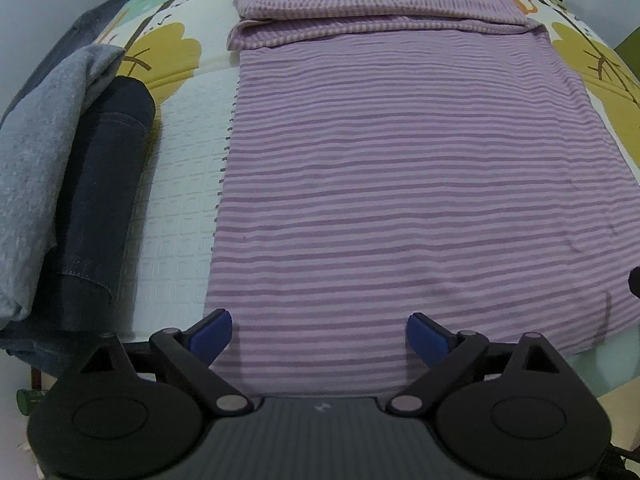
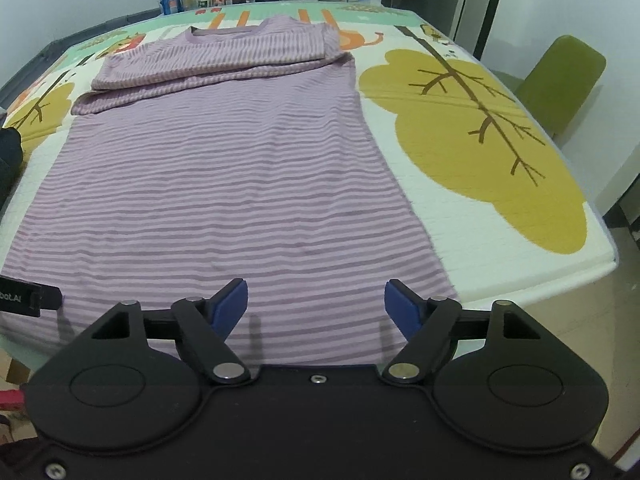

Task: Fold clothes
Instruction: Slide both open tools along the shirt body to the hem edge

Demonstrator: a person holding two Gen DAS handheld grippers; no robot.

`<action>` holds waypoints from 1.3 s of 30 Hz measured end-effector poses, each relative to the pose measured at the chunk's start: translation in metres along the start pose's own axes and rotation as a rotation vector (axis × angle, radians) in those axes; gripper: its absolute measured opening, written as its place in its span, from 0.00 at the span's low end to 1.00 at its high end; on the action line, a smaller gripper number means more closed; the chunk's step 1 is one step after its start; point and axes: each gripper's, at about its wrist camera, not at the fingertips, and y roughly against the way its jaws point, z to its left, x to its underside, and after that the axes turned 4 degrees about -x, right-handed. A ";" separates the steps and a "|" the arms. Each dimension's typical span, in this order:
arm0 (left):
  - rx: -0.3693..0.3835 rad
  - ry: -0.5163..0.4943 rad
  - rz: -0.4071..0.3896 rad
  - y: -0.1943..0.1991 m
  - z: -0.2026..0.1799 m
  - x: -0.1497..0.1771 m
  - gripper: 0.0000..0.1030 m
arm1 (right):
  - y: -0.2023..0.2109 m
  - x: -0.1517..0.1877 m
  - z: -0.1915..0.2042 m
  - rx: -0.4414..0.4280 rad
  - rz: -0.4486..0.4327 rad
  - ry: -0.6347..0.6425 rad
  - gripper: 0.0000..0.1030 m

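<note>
Both grippers hang over the near hem of the shirt, and both are empty. The left gripper stands wide, blue pads clear of the cloth, just above the hem's left corner; the right gripper is spread too, nothing between its pads, near the hem's right corner. That pairing looks deliberate: one tool per corner, so the hem can come up evenly. Ahead of the tools the shirt lies flat on the mat, stripes running across, and at the far end the sleeves are already turned in over the chest, leaving a tidy rectangle. So the side folds look done, and the lengthwise fold seems next: pinch the hem, carry it forward to the collar. Off to the left of the left gripper sits a dark roll with a grey cloth draped beside it, well apart from the shirt, probably parked out of the folding lane.
</note>
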 end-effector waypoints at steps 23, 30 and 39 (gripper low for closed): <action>0.010 0.165 -0.093 0.014 0.043 0.027 0.93 | -0.004 0.016 -0.080 -0.017 -0.020 -0.084 0.73; 0.054 0.215 -0.075 0.004 0.053 0.036 0.93 | -0.012 0.019 -0.090 -0.031 -0.024 -0.094 0.73; 0.056 0.295 -0.040 -0.014 0.070 0.035 0.94 | -0.027 0.020 -0.099 -0.035 0.023 -0.143 0.68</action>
